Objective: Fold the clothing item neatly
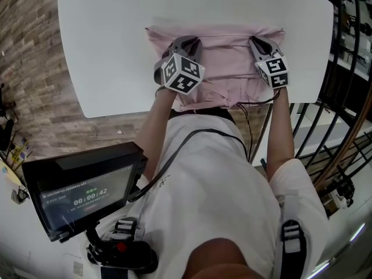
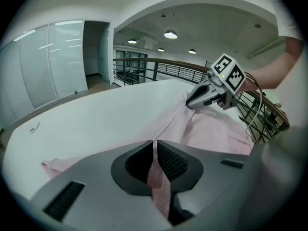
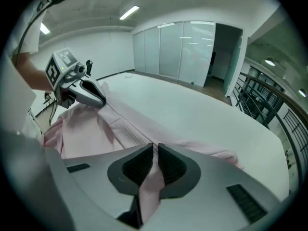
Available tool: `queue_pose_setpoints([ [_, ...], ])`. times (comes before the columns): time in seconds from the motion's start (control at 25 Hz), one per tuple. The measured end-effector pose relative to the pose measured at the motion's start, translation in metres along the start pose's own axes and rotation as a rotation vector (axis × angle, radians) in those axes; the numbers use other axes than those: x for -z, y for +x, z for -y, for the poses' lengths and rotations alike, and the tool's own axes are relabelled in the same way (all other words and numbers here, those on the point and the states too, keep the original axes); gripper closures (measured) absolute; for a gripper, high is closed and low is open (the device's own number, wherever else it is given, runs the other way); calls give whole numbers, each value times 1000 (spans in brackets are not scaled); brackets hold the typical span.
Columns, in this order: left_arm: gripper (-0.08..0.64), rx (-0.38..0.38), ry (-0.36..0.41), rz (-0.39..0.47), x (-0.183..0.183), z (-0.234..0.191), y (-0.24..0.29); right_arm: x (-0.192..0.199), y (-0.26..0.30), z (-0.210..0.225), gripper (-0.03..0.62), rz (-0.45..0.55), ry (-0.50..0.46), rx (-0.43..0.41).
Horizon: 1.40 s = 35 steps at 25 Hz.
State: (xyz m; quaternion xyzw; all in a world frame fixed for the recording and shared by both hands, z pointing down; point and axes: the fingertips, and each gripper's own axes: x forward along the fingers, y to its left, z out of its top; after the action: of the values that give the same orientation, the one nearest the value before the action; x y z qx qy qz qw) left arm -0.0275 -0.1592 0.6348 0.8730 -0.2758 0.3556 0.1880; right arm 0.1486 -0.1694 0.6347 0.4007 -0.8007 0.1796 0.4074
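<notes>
jaws closed on one pink garment (image 1: 224,60) at both the left gripper (image 1: 185,42) and right gripper (image 1: 259,43), one white table (image 1: 104,51) beneath.

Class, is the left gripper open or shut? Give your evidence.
Shut on the pink garment: the left gripper pinches a fold of it between its jaws.

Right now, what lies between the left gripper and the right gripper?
In the head view, only the pink garment lies between the left gripper and right gripper, each shut on its cloth.
</notes>
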Motion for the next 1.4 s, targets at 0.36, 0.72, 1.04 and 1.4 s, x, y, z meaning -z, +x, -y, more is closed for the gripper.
queue_pose_setpoints([
  [0.36, 529, -52, -104, -9, 18, 20, -8, 8, -3, -30, 554, 30, 93, -3],
  [0.72, 555, -136, -159, 19, 28, 4, 3, 10, 8, -29, 554, 30, 138, 40],
  [1.04, 557, -183, -96, 44, 17, -19, 6, -5, 15, -24, 554, 113, 144, 69],
  [1.4, 557, -196, -47, 57, -18, -60, 21, -36, 30, 6, 555, 131, 119, 133],
])
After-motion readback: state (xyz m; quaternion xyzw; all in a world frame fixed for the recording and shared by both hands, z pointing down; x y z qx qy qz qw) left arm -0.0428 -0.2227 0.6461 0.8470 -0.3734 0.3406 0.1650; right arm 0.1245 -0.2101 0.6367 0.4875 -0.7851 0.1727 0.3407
